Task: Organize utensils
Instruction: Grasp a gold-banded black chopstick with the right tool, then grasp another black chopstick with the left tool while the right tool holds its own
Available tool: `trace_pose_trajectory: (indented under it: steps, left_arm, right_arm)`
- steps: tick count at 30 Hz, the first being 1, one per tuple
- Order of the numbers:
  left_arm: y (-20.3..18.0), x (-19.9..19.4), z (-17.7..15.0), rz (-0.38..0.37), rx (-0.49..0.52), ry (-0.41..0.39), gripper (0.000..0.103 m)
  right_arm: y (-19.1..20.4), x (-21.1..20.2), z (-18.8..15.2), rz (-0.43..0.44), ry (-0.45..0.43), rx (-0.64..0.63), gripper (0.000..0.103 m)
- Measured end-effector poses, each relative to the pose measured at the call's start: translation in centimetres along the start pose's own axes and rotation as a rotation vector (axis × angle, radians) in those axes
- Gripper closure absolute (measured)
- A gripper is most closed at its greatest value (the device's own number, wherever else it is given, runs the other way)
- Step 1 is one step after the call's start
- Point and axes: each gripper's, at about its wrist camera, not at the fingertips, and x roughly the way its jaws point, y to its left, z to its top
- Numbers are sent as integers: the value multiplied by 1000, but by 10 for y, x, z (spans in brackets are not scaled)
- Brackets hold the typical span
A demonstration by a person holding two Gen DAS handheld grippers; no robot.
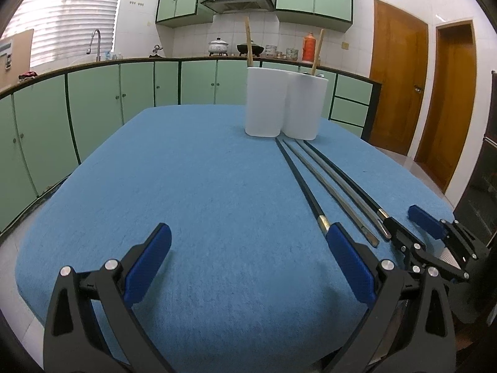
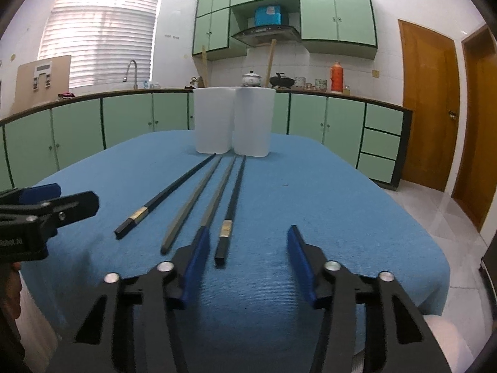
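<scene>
Four chopsticks lie on the blue-covered desk, fanned out with their thin tips close to two white holders at the far side and their thick ends toward the near edge. Two are black with a gold band, the outer left one and the right one; two grey ones lie between them.

The right gripper stands half-closed but grasps nothing: its pads are apart, and the thick end of the right black chopstick lies between them, just beside the left pad, untouched by either. The left gripper is released and wide, low over the desk left of the sticks, holding nothing.

The step in hand looks like picking up the right black chopstick. To do it well, the right gripper should centre the stick between its pads, since the left pad sits over the neighbouring grey stick and could catch it too. It should settle low enough for the pads to flank the thin shaft, clench near the gold band, then lift before tilting toward a holder. Each holder already has a wooden handle standing in it.
</scene>
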Motion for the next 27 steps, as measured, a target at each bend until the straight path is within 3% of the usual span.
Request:
trace_pose_trajectory:
  steps: [14, 27]
  left_arm:
    - [-12, -1, -6, -26, -1, -5, 5]
    - [-36, 4, -7, -52, 36, -13, 6]
  right_arm:
    - [8, -4, -7, 41, -27, -29, 95]
    - [-10, -18, -10, 6, -33, 11, 97]
